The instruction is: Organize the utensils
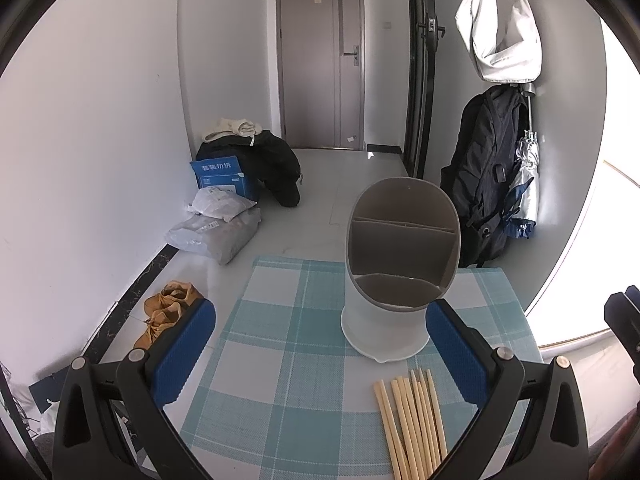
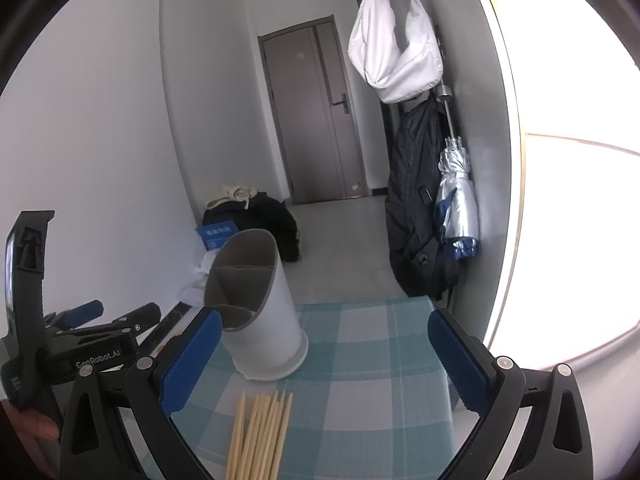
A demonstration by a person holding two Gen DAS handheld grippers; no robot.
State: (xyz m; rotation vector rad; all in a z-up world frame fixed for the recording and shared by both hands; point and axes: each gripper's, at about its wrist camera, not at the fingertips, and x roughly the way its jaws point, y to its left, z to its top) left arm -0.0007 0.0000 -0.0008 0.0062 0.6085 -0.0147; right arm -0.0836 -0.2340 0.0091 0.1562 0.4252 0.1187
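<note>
A white utensil holder (image 1: 384,320) with a grey slanted, divided top stands on a blue checked tablecloth (image 1: 280,360). Several wooden chopsticks (image 1: 412,420) lie in a bundle in front of it. My left gripper (image 1: 320,352) hovers open above the cloth, its blue pads (image 1: 182,356) wide apart and empty. In the right wrist view the holder (image 2: 268,320) stands ahead to the left and the chopsticks (image 2: 258,436) lie between the fingers near the bottom. My right gripper (image 2: 324,360) is open and empty. The left gripper's body (image 2: 92,344) shows at the left edge.
The small table (image 2: 380,360) ends just past the holder. Beyond lie brown shoes (image 1: 166,312), grey parcels (image 1: 216,232) and a blue box (image 1: 220,178) on the floor. A dark backpack (image 1: 488,184), folded umbrella (image 2: 458,200) and white bag (image 1: 500,28) hang at the right wall.
</note>
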